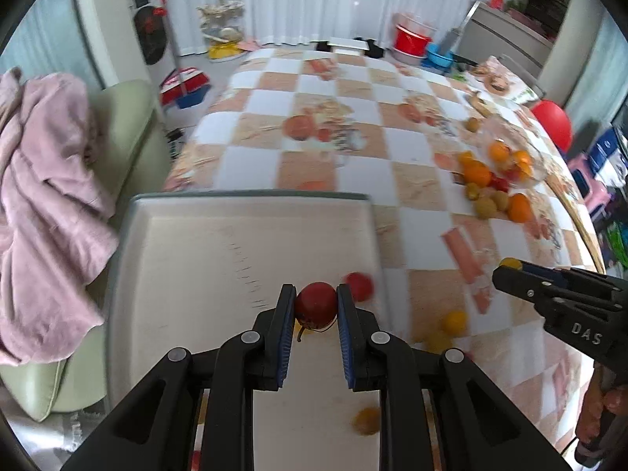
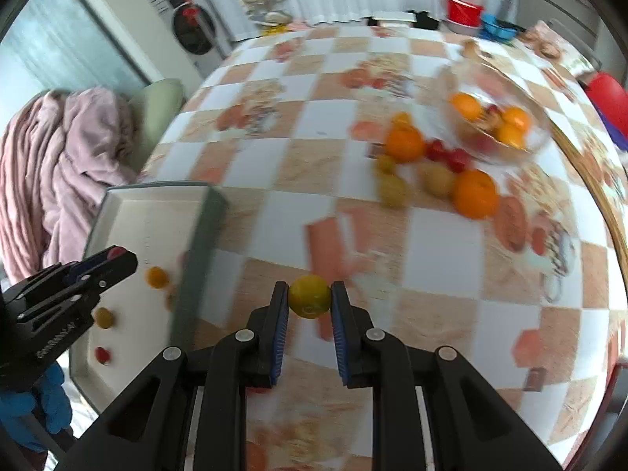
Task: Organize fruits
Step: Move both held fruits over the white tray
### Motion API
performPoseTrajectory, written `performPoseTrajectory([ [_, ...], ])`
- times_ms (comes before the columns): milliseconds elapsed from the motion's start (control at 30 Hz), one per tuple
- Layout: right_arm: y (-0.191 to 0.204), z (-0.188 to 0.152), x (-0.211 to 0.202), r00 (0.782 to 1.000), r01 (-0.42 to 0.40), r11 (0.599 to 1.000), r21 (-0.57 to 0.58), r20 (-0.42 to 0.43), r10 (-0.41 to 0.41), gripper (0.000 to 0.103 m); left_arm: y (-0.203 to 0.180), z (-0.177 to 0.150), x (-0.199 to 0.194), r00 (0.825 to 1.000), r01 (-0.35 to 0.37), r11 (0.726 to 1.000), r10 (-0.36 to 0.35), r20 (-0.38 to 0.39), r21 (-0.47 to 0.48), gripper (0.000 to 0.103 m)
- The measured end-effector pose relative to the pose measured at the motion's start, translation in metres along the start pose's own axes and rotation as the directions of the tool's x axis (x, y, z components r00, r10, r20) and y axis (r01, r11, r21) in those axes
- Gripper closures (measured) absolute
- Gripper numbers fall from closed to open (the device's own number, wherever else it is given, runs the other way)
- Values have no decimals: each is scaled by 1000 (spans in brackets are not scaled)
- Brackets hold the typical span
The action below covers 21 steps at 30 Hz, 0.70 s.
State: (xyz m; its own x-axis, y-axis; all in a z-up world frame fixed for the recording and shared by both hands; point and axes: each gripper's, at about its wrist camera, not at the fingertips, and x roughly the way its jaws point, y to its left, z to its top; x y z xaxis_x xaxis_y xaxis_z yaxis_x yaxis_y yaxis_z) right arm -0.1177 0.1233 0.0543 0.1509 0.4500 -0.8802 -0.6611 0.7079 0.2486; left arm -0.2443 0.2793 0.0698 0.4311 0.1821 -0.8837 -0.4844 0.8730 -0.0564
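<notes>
While over tray point(image 1: 157, 235) | left claw point(image 1: 316, 306) clamps red fruit point(image 1: 316, 302), stem down | right claw point(image 2: 310, 298) clamps yellow fruit point(image 2: 309, 295)

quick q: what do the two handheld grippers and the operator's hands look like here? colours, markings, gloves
Both the left gripper and the right gripper are matte black linkage frames with silver round pivot pins and flat fingers lined with ribbed blue pads. White lettering, "DAS" legible, marks the right gripper's side. A blue glove covers the left hand. No cables visible.

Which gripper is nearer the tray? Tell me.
Left. The left gripper hangs over the tray holding a red fruit; the right gripper is beside it.
</notes>
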Motion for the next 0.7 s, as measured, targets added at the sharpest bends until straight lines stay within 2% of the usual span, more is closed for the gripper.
performPoseTrajectory([
  [233,48,14,17,997,-70,996,-52,-20,69,80,41,-4,3,999,-53,997,53,0,-47,81],
  [400,76,29,38,994,-104,992,-75,-49,101,80,58,2,15,995,-97,994,97,2,-43,81],
  [700,101,49,78,990,-103,990,-95,-105,93,80,78,6,37,990,-140,988,137,-40,-67,81],
])
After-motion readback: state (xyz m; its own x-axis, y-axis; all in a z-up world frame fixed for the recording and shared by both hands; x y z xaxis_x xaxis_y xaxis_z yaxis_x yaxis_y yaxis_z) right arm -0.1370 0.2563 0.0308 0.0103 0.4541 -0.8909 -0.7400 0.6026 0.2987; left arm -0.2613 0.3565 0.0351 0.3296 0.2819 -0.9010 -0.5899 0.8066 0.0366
